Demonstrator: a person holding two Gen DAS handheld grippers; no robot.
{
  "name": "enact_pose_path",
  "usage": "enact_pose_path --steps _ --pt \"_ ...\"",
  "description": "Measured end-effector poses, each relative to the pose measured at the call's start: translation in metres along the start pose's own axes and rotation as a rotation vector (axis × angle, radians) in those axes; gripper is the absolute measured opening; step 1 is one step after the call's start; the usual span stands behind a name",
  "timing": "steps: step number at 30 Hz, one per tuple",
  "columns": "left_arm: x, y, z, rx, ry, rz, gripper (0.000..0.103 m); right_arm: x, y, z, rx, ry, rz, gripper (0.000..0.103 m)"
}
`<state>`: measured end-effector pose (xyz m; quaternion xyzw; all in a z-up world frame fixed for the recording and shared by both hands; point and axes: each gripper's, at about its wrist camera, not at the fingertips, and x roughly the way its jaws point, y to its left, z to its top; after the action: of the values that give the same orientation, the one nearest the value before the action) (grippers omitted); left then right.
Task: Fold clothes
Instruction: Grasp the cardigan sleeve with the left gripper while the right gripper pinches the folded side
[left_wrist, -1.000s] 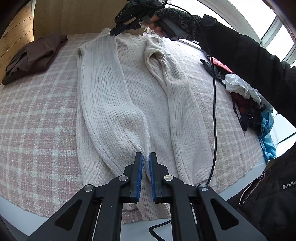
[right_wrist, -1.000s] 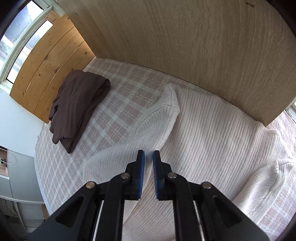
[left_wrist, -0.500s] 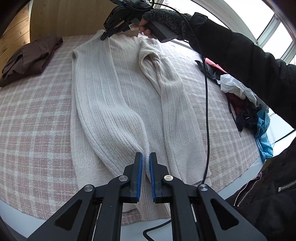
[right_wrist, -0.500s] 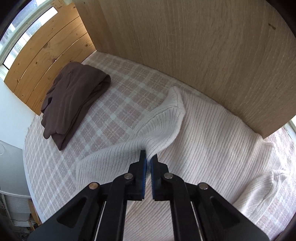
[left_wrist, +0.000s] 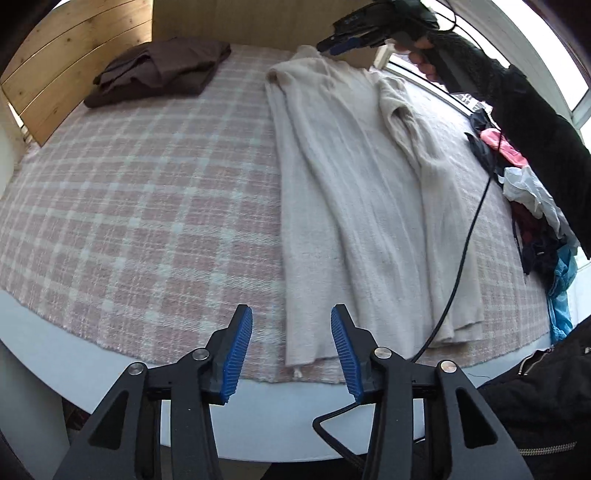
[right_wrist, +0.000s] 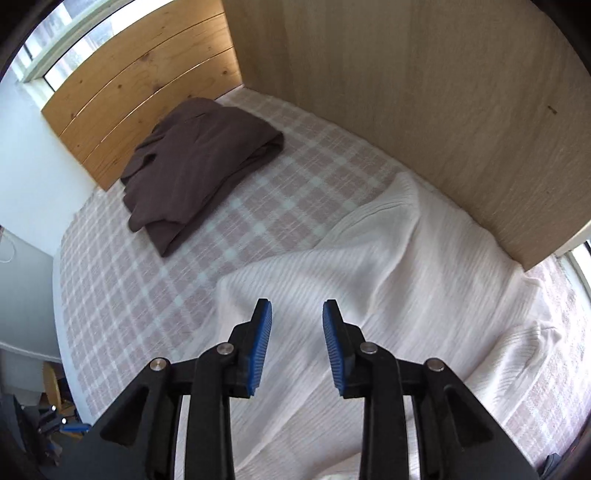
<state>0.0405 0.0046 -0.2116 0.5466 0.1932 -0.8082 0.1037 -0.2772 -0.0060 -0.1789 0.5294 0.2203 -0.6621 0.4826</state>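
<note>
A cream ribbed-knit sweater lies lengthwise on a worktop covered by a pink-and-white plaid woven cloth. In the left wrist view the sweater runs from its hem at 6 o'clock up to its shoulders at 12 o'clock, soft and narrow, with one sleeve folded down its right side. My left gripper hangs over the near edge with its jaws released and spread wide, nothing between them; their blue pads are finely ridged, on black angular arms. The sweater's hem corner lies just beyond the gap.

At 1 o'clock in that view my right gripper hovers above the sweater's shoulder, held by a hand in a grey knit glove and a black sleeve. A thin black cable trails down across the knit. In the right wrist view its jaws are also released and empty, over rumpled ribbed fabric.

A brown garment, smooth and folded into a thick block, rests at 10 o'clock. Pale wood panels rise behind the worktop. At 3 o'clock in the left view a jumble of coloured clothes is partly cut off and hard to sort out. Both views are motion-blurred.
</note>
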Motion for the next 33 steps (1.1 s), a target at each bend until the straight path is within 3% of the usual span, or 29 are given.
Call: enact_pose_path --steps 1,3,6,9,12,18,22,25,26,28,33 --pt "0.006 0.005 -0.001 -0.015 0.012 0.003 0.041 0.010 0.011 -0.004 -0.014 0.030 0.026 0.029" --pt "0.018 0.006 -0.001 -0.016 0.030 -0.032 0.041 0.037 0.023 -0.014 -0.034 0.115 -0.003 0.030" --pt "0.030 -0.008 -0.004 0.037 0.041 -0.049 0.042 0.034 0.024 -0.010 0.007 0.111 -0.038 0.031" --pt "0.034 -0.018 -0.004 0.082 0.033 -0.057 0.040 0.011 0.028 0.003 0.086 0.056 0.001 0.034" --pt "0.032 -0.019 -0.004 0.094 0.018 -0.079 0.011 0.012 0.046 0.019 0.069 0.080 -0.026 0.048" --pt "0.027 -0.017 -0.005 0.100 -0.014 -0.131 0.010 0.056 0.056 0.040 0.127 0.229 -0.134 0.048" --pt "0.024 -0.016 -0.006 0.116 -0.034 -0.155 0.010 0.069 0.066 0.042 0.086 0.254 -0.211 0.049" --pt "0.019 -0.012 -0.007 0.118 -0.048 -0.182 0.009 0.065 0.074 0.037 0.033 0.239 -0.253 0.041" --pt "0.016 -0.010 -0.008 0.116 -0.053 -0.196 0.009 0.062 0.072 0.036 0.034 0.225 -0.256 0.027" --pt "0.010 -0.010 -0.009 0.123 -0.066 -0.209 0.009 0.050 0.058 0.032 0.104 0.186 -0.168 0.018" --pt "-0.004 -0.022 -0.007 0.163 -0.091 -0.226 0.009 0.012 0.026 0.016 0.244 0.105 0.006 0.015"
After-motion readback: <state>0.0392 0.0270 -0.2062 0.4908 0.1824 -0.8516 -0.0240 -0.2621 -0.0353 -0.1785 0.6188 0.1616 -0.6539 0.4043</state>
